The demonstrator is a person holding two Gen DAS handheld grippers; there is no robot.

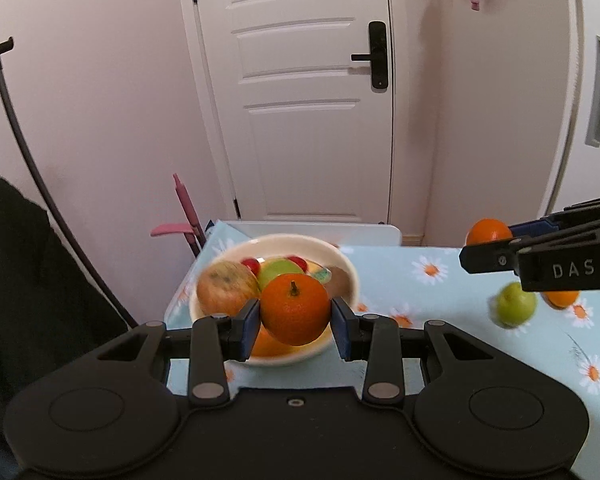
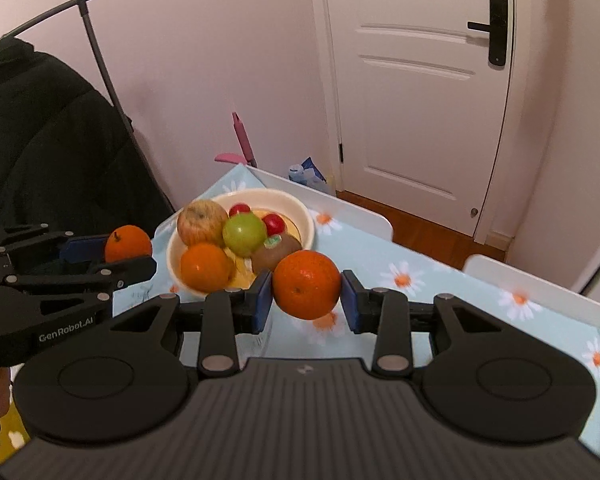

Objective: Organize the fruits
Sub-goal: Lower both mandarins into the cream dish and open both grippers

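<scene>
**Soft indoor light, fisheye bend, patches of motion blur**

Even, diffuse room light fills both views, with no hard shadows and a faint pinkish cast on the walls. The door [image 1: 300, 92] bows strongly toward the frame edges, and dark vignette cuts the corners. In the left wrist view the bowl [image 1: 342, 258] and green apple [image 1: 514, 310] smear with motion blur. Small highlights glint on the held orange [image 2: 307, 290].

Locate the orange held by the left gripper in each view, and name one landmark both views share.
Left wrist view: the orange sits bottom centre, clamped between the left gripper fingers, in front of the bowl.
Right wrist view: far left, mid-height, beside the bowl.
Shared landmark: the black door handle.
</scene>
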